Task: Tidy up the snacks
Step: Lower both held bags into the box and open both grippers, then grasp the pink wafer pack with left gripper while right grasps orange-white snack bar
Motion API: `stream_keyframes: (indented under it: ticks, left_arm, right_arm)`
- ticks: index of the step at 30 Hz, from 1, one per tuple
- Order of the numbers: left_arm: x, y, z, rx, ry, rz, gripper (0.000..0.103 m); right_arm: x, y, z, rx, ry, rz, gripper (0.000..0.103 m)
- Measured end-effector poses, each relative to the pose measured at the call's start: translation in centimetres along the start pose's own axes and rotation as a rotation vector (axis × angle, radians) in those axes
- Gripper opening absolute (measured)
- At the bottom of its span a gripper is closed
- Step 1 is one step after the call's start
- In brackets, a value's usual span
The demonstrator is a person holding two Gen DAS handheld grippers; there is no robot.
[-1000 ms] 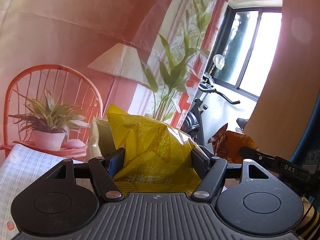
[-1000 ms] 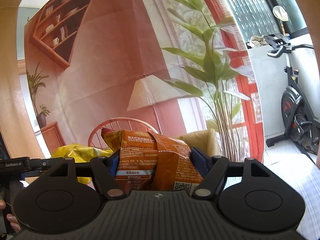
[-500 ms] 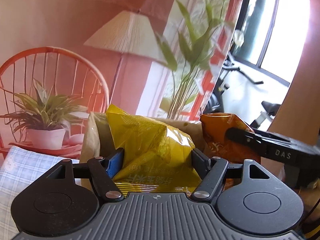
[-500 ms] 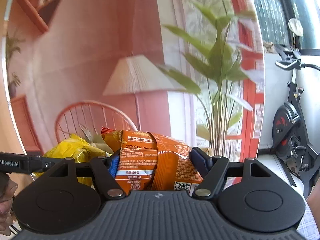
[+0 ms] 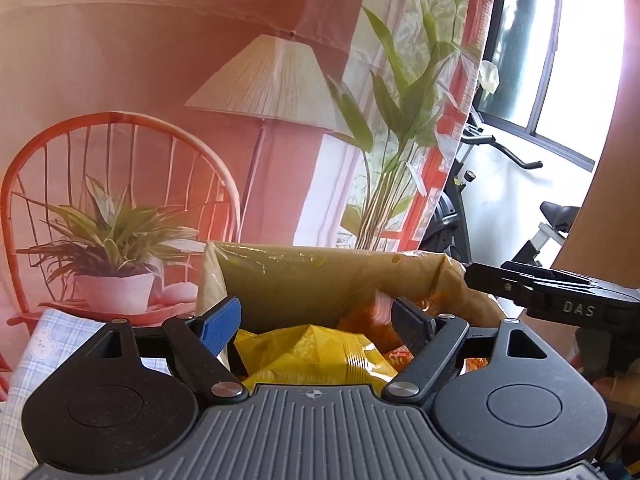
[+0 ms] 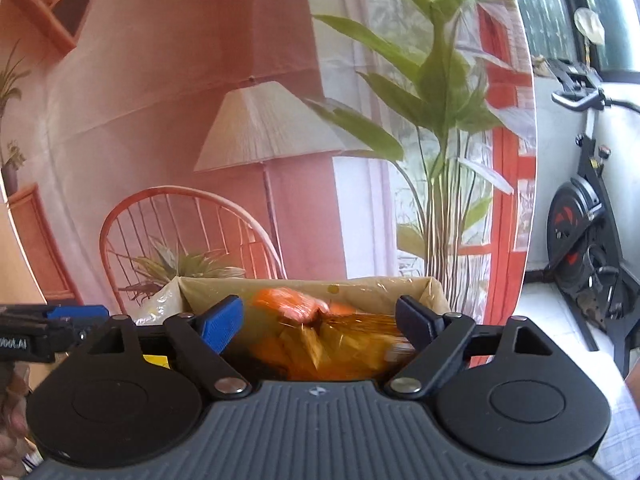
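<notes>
A cardboard box lined with clear plastic stands right in front of both grippers. My left gripper hangs over its near edge, jaws opening, and the yellow snack bag lies below them inside the box, free of the pads. In the right wrist view the same box holds the orange snack bag, blurred as it drops beneath my right gripper, whose jaws are also opening with no pad on it. The right gripper's finger shows at the right of the left wrist view.
A printed backdrop with a lamp, chair and plants hangs behind the box. An exercise bike stands at the right by a window. Checked cloth covers the surface left of the box. A hand holds the left gripper's handle.
Both grippers moved in over the box, then their jaws spread. The yellow bag left the left pads and the orange bag left the right pads; both dropped into the box.
</notes>
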State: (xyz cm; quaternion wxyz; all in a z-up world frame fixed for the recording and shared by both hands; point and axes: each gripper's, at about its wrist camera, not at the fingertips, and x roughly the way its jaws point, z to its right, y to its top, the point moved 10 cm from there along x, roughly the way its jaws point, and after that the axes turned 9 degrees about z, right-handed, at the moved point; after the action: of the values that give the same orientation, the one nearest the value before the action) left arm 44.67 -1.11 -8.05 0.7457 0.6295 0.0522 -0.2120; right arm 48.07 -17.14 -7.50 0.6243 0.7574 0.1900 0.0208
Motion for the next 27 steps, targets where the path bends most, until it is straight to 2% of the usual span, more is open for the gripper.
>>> stream_keyframes:
  ticks: [8, 17, 22, 27]
  left_arm:
    - [-1.8, -0.1, -0.2, 0.003, -0.009, 0.010, 0.084]
    - [-7.3, -1.3, -1.3, 0.050, -0.021, 0.008, 0.084]
    - [-10.8, -3.7, -2.1, 0.053, -0.047, -0.019, 0.084]
    - [-12.9, -8.1, -2.6, 0.055, -0.061, -0.077, 0.084]
  right_arm:
    - [-2.5, -0.1, -0.8, -0.041, 0.030, 0.000, 0.086]
    - [-8.2, -1.3, -1.3, 0.003, 0.044, 0.071, 0.086]
    - [-11.6, -3.5, -2.3, 0.026, 0.054, 0.084, 0.086]
    - [-13.8, -7.6, -3.7, 0.021, 0.052, 0.055, 0.087]
